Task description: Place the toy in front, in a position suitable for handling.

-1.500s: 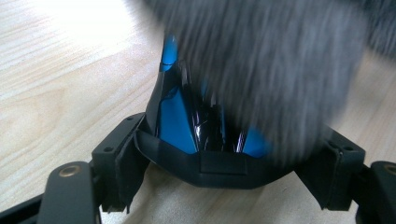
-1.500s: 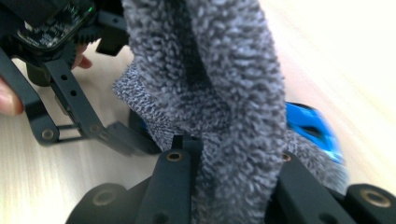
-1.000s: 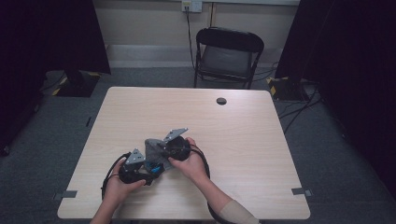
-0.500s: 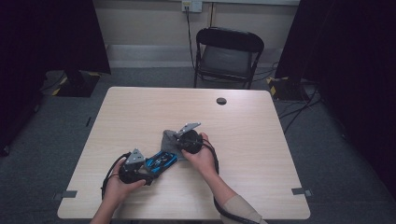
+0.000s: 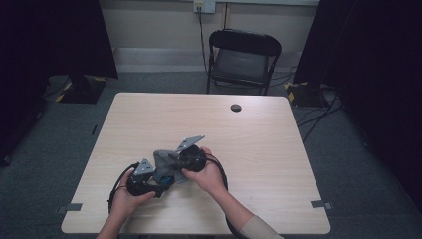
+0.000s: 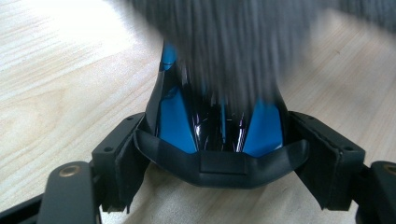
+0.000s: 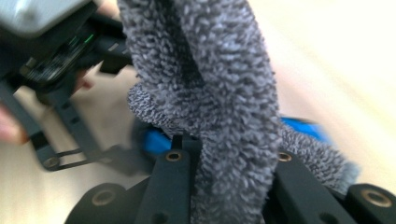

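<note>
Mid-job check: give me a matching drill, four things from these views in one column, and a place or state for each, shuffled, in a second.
1. grey cloth
2. blue and black object
3. black chair
4. small dark disc

A. beyond the table's far edge
B. between the left gripper's jaws
C. clamped in the right gripper
D. on the table, near its far edge

Pairs: 1-C, 2-B, 3-A, 4-D

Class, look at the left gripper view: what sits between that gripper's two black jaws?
In the left gripper view, the blue and black object sits between the jaws of the left gripper, which press its sides. The grey cloth hangs over its far end.
</note>
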Demonstrator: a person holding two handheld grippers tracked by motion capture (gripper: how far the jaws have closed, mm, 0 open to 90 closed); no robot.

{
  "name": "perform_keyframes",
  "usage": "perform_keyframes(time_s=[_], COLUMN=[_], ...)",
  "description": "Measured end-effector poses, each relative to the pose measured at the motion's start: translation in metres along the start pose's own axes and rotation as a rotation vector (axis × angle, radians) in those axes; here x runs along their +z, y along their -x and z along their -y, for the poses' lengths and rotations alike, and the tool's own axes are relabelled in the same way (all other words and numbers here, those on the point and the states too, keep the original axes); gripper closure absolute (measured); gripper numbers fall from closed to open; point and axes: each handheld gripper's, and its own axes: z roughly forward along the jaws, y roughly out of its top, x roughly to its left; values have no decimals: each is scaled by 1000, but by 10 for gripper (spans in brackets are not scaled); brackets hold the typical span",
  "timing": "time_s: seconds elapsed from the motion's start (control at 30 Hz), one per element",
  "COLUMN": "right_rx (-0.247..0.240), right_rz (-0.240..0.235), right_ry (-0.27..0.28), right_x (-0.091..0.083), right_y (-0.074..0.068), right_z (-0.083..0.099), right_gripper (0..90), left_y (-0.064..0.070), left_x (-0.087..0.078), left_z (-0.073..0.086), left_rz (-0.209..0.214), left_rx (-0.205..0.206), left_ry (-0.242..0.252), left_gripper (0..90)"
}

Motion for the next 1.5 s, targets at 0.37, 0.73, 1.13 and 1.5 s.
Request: perform_keyframes(time_s=[0.37,0.73,1.13,1.5], right_rx=[25,124,114,127], right_rz=[53,181,198,160], right_ry=[-5,-15,-16,-56], right_x=[10,-2,-27,-63], right_y=[7,48,53,54], right_z=[0,19,39,71], right_gripper=[775,777,777,737], left_y=[0,0,-1,5], left_x=[0,0,1,11], left_z=[0,0,0,-5], left_rz=[2,2,8,-19], left_rx=[3,2,-25,23], left_ry=[1,1,7,-25], left_gripper=[239,238,229,157])
